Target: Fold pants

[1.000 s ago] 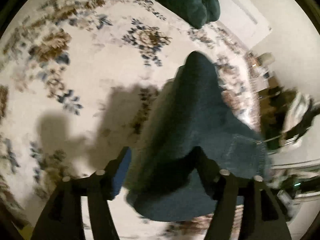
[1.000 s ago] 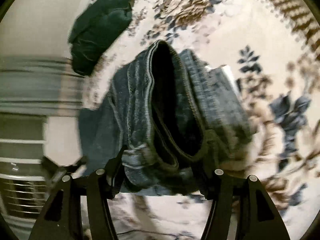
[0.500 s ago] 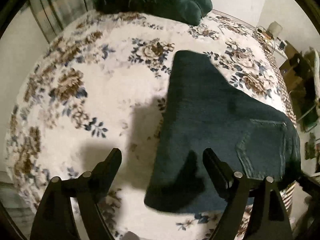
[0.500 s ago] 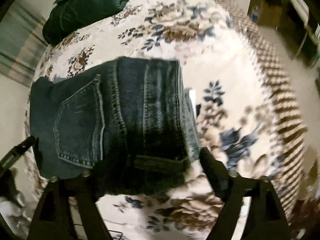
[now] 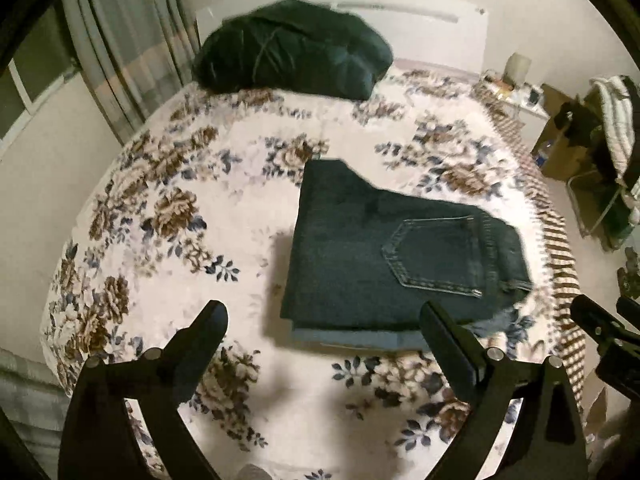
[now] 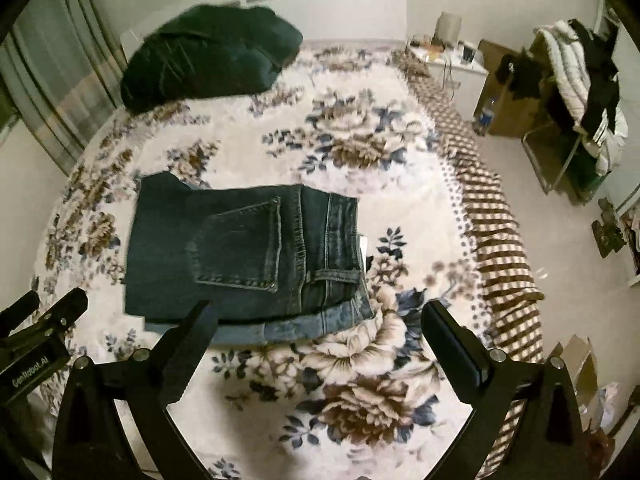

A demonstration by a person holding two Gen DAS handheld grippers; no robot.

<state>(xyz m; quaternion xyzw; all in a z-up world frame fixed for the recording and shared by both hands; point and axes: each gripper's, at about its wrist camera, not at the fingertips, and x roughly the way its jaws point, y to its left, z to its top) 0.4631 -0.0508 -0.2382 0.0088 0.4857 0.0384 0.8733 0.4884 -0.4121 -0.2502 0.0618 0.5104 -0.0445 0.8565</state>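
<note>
Folded jeans (image 5: pixel 384 264) lie centre-right on the floral bedspread (image 5: pixel 168 216), back pocket up. The left gripper (image 5: pixel 322 332) hangs spread and empty at the bottom.

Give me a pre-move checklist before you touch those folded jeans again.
1. Left gripper open and empty: ok.
2. Right gripper open and empty: ok.
3. Jeans folded into a compact stack on the floral bedspread, back pocket on top: ok.
4. Layer edges aligned: not ok; a lighter lower layer sticks out along the near edge.
5. Both grippers off the denim: ok, judging from both wrist views.
6. Stack away from the dark green cushion: ok.
</note>
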